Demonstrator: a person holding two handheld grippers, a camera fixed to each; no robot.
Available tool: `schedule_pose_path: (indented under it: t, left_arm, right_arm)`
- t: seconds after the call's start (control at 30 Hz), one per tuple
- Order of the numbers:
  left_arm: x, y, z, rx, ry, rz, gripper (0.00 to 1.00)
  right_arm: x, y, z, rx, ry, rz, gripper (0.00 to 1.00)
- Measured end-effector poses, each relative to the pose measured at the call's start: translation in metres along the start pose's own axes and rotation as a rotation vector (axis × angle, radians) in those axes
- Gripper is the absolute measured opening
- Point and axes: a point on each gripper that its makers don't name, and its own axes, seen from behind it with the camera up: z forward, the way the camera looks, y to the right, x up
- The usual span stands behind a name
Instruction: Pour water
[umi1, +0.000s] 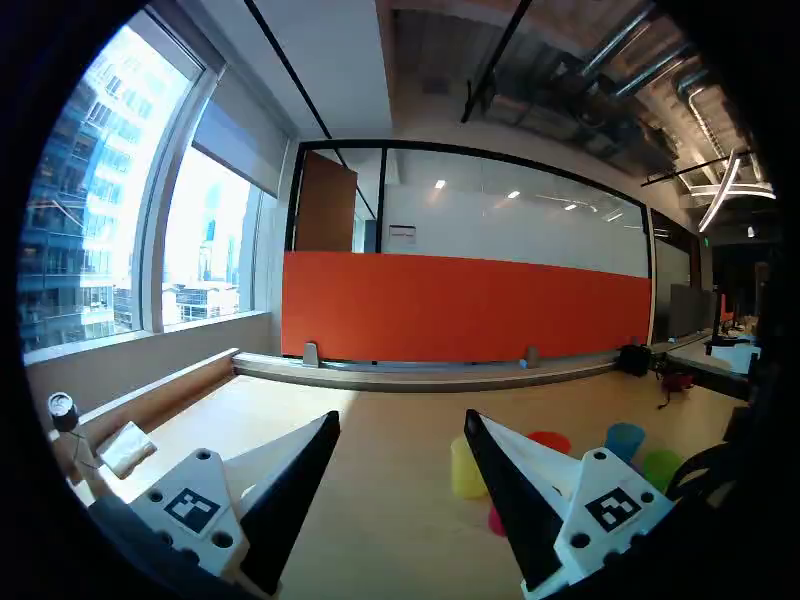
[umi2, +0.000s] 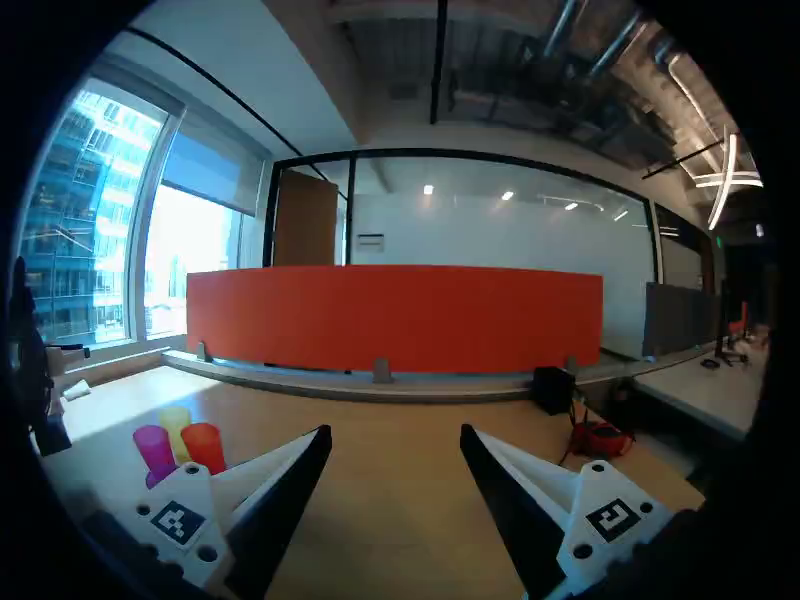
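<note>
The yellow cup (umi1: 465, 468) stands among other coloured cups on the wooden table (umi1: 400, 520), in front of the orange partition (umi1: 460, 305). The left gripper (umi1: 400, 415) and right gripper (umi2: 395, 428) are both spread wide, holding nothing.

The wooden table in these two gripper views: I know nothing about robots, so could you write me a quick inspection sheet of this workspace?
Surface: light wooden table, sunlit on the window side.
Job's things: yellow cup, red cup, blue cup and green cup grouped together; a purple cup in the right gripper view.
Clutter: small white object at the table's edge.
Grippers: left gripper and right gripper, jaws open, holding nothing.
Cables: what looks like a dark cord by a red object.
Surroundings: orange partition, big windows, exposed ceiling pipes.
</note>
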Motion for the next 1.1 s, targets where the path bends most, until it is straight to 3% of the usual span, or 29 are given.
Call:
schedule_pose_path:
  t: [0.6, 1.1]
  left_arm:
    - [0.092, -0.003, 0.001, -0.026, 0.021, 0.065, 0.92]
    - [0.13, 0.014, 0.003, -0.108, 0.007, 0.061, 0.92]
  right_arm:
    - [0.087, -0.011, 0.002, 0.041, 0.017, -0.034, 0.99]
    - [0.123, -0.011, 0.002, 0.053, 0.013, -0.012, 0.99]
